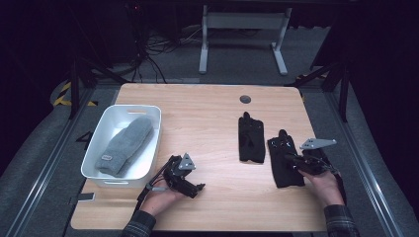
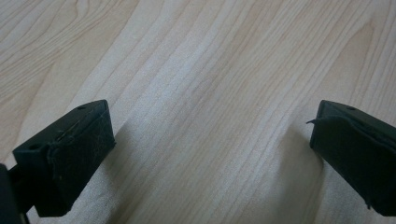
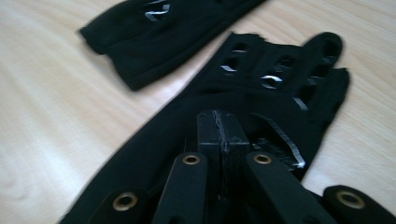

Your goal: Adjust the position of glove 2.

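High view: on the desk (image 1: 207, 113), the right tool (image 1: 292, 160) lies low over the nearer black glove (image 1: 284, 160), likely to lift it; a grey mitten (image 1: 126, 143) already fills the white bin (image 1: 155, 128). Left gripper view: left tool (image 2: 205, 140) spread, idle above bare wood. Right gripper view: jaws pressed together, pinching glove fabric.
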